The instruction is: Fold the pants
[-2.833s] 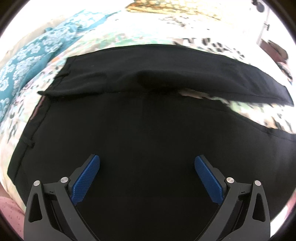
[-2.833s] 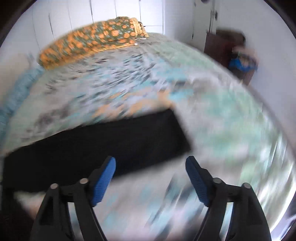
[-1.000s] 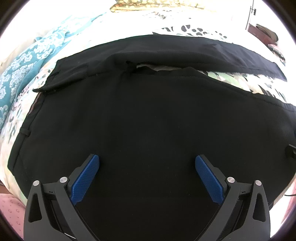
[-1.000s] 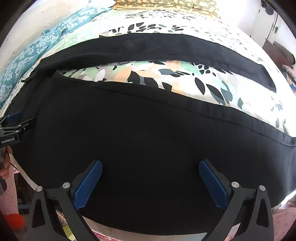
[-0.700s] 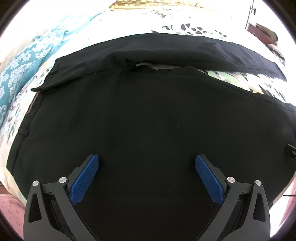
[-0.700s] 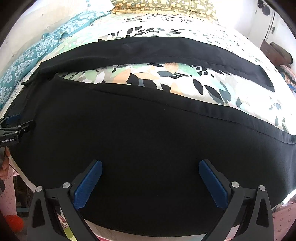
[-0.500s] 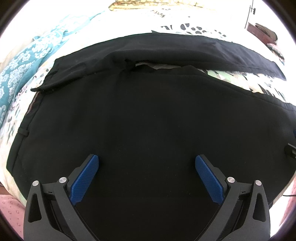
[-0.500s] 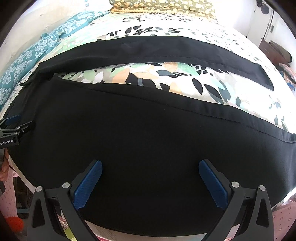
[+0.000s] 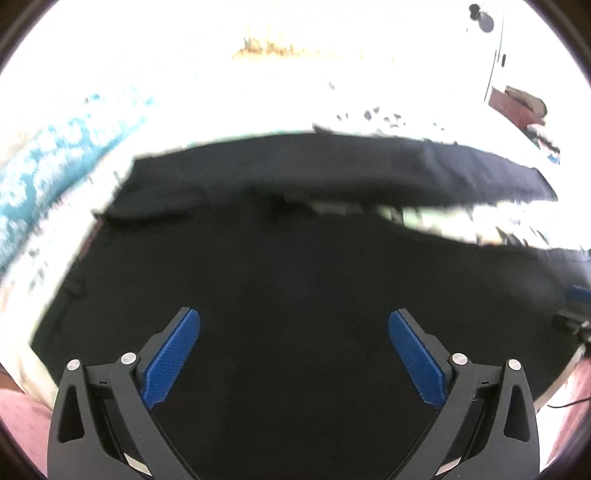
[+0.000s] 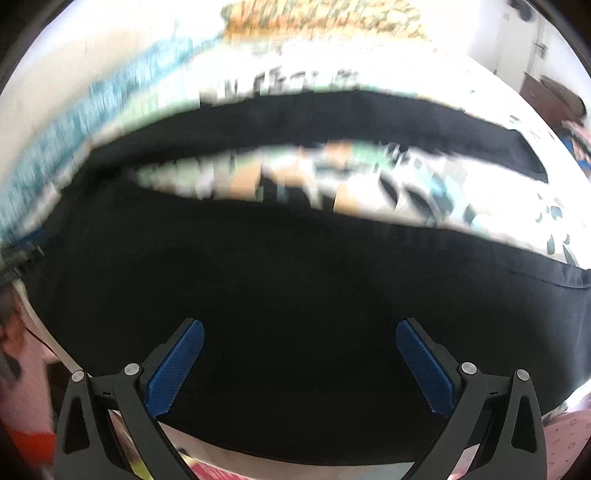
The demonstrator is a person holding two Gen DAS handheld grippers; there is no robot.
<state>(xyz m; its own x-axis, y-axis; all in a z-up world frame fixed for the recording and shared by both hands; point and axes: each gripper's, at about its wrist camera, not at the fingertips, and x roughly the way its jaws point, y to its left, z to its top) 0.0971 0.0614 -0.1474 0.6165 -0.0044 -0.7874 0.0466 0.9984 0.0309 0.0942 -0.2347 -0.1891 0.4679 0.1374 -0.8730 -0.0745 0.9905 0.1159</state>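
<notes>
Black fabric, a pair of long black pants (image 9: 295,258), is spread flat on a leaf-patterned bedsheet (image 10: 480,195) and fills the area directly ahead of both tools. Both views are blurred by motion, so fine detail cannot be read.

The left gripper (image 9: 294,352) is seen with its jaws spread wide. Its blue ribbed pads (image 9: 171,356) are set well apart, and nothing is held between them; only the upper part of the pants is seen in the gap. Whether the pads touch the cloth cannot be told. Ahead of this gripper the far leg (image 9: 406,166) is laid as a long dark band running to the right, with a strip of sheet showing between it and the near leg. A teal patterned cloth (image 9: 48,155) is seen far ahead to the left.

The right gripper (image 10: 300,363) is likewise found wide open, blue pads (image 10: 424,369) far apart, with nothing clamped. The near leg (image 10: 295,295) lies under and ahead of it, its lower edge visible just behind the pads. The far leg (image 10: 332,118) is seen beyond, separated by a wedge of sheet. An orange-patterned pillow (image 10: 317,18) lies at the far end of the bed. The tip of the left gripper (image 10: 18,254) is visible at the left edge of the right view, beside the pants.
</notes>
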